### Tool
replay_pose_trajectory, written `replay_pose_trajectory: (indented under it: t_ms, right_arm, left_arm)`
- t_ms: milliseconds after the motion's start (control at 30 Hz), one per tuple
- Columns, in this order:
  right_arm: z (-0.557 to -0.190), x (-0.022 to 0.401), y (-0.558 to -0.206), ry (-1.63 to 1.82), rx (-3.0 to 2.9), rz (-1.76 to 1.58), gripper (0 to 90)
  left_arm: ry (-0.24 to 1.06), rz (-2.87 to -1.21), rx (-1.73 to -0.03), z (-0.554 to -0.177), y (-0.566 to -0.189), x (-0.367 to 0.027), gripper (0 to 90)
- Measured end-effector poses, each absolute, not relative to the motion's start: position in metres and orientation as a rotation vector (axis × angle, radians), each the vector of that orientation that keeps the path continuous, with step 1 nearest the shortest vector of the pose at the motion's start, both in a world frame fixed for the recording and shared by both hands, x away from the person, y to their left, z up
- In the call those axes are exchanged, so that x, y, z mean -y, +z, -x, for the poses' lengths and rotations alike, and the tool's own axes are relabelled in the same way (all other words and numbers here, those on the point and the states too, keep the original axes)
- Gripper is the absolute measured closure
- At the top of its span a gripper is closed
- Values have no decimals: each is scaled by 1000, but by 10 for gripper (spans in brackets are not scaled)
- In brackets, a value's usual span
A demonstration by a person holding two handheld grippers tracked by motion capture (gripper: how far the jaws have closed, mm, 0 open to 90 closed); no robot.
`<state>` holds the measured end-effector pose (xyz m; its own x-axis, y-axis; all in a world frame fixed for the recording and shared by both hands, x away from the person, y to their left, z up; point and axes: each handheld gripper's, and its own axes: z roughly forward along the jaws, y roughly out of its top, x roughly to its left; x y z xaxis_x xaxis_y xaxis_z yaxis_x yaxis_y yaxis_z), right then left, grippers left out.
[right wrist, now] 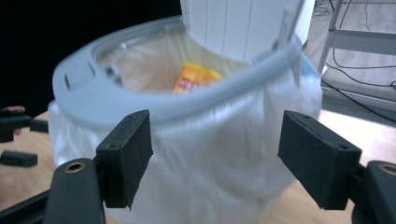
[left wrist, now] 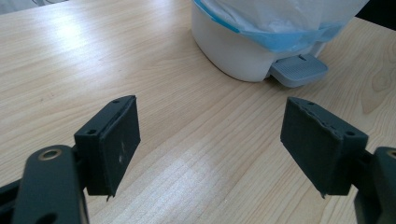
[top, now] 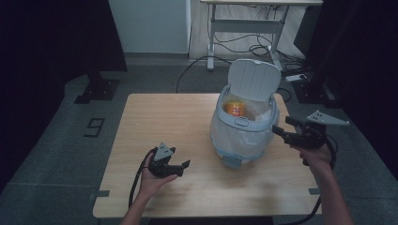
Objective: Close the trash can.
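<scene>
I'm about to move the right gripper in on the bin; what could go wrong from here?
The right gripper sits close beside the bin, jaws open; its loose liner bag could snag on a jaw. The lid stands raised, so a knock might drop it shut. The pedal sticks out toward the left gripper, which could press it by accident.

Dim high view with dark edges; glare on the table (left wrist: 187, 172); bin (right wrist: 187, 107) motion-blurred.

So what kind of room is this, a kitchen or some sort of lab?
Most likely a lab or recording workspace, not a kitchen: a lone wooden table with a pedal bin stands on grey floor, dark curtains hang around it, and loose cables lie under a desk behind.
</scene>
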<state>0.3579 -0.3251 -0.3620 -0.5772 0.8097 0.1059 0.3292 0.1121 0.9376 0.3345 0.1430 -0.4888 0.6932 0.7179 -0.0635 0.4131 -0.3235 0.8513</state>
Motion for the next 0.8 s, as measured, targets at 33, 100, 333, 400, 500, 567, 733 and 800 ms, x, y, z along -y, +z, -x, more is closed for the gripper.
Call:
replay_pose_trajectory:
  t_ms: [33,100,333,400,500,567,733,800]
  right_arm:
    - [-361,322,-358,1466,-1962,-1100,250]
    - [-366,317,-349,1461,-1967,-1087,250]
    - [-384,309,-335,1456,-1963,-1092,246]
    - [-389,308,-331,1452,-1966,-1087,241]
    - [-398,307,-327,1450,-1968,-1084,234]
    - [-404,307,-325,1450,-1961,-1092,234]
    - [-420,307,-320,1454,-1961,-1099,224]
    - [-425,306,-317,1456,-1959,-1099,220]
  left_arm:
    - [406,-1960,-875,-335,-489,-144,198]
    - [402,-1959,-877,-335,-489,-145,198]
    - [380,-1977,-879,-336,-492,-146,198]
    - [378,-1982,-877,-336,-493,-146,198]
    - [374,-1984,-880,-337,-494,-147,198]
    - [372,-1988,-884,-337,-495,-148,197]
    - [369,-1989,-897,-337,-497,-152,198]
    - [367,-1986,-902,-338,-498,-154,198]
